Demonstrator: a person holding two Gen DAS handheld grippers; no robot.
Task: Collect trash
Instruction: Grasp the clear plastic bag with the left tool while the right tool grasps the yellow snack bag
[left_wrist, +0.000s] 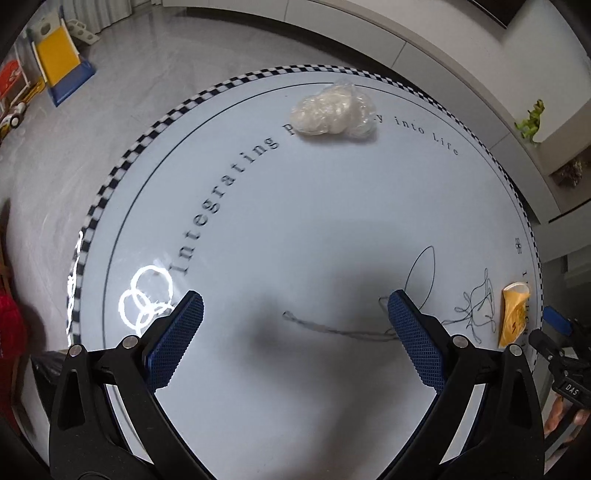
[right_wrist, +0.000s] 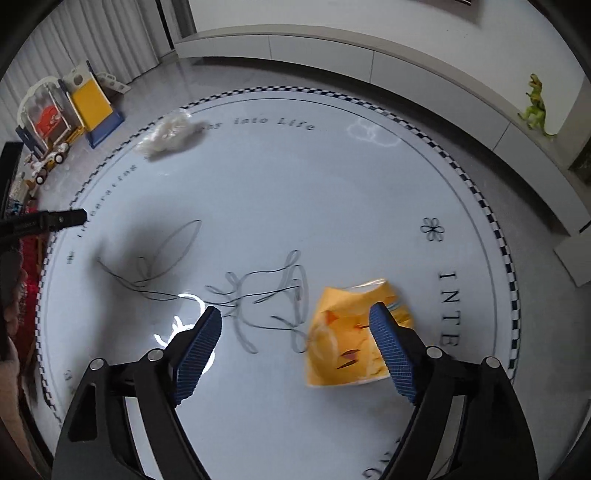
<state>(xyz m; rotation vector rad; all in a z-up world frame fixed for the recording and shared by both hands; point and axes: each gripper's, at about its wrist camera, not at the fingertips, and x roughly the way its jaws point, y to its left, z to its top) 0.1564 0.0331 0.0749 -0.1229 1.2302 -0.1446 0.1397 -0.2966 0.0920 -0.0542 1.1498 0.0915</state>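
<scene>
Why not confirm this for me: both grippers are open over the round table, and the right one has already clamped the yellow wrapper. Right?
Not clamped. In the right wrist view the right gripper is open, and the yellow wrapper lies on the round table.

Black left claw, right claw, blue textured pads, silver screws.

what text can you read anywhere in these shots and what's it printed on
"Integrating": on the round white table, curving along its left rim; the next word is hidden by the clear plastic wad.
"into Life": table, far rim.
"INTE": table, right rim; the rest is cut off by the right tool.
"DAS": small label on the right tool's body.
Yellow snack bag: print too blurred to read.
</scene>
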